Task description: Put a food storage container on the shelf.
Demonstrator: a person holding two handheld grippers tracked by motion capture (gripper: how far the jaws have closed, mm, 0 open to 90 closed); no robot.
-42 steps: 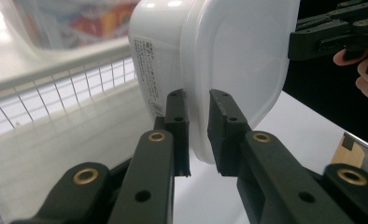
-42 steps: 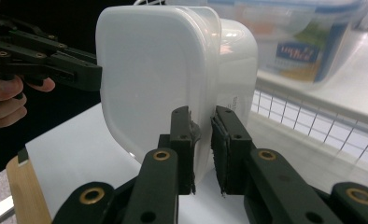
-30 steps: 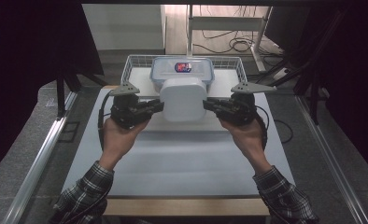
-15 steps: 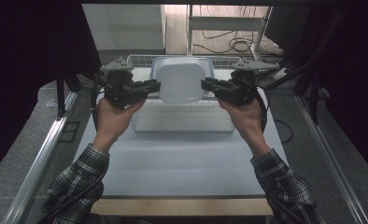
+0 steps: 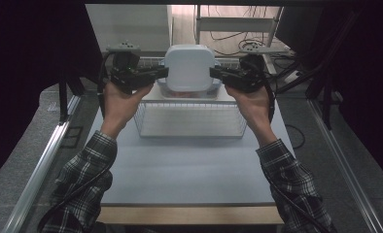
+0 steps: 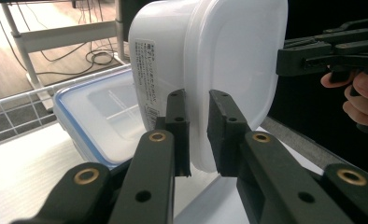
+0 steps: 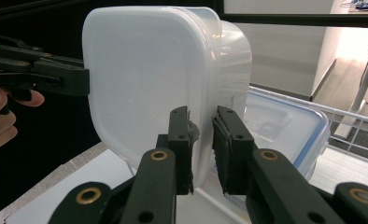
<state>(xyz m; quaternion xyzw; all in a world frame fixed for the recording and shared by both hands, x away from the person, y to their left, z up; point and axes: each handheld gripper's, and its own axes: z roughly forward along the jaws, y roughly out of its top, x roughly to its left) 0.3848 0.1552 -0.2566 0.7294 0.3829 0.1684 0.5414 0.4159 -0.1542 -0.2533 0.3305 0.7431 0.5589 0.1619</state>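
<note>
In the high view, the left gripper (image 5: 161, 74) and right gripper (image 5: 215, 74) held a white container (image 5: 189, 67) above the wire basket (image 5: 189, 121) on the tabletop (image 5: 180, 165). In both gripper views, the fingers (image 6: 177, 126) were clamped on its rim, with a blue-rimmed box (image 7: 285, 126) behind.

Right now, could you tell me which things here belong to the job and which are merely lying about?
In the job: white lidded container, left gripper, right gripper, wire basket, blue-rimmed box.
Lying about: floor cables, metal rack.
</note>
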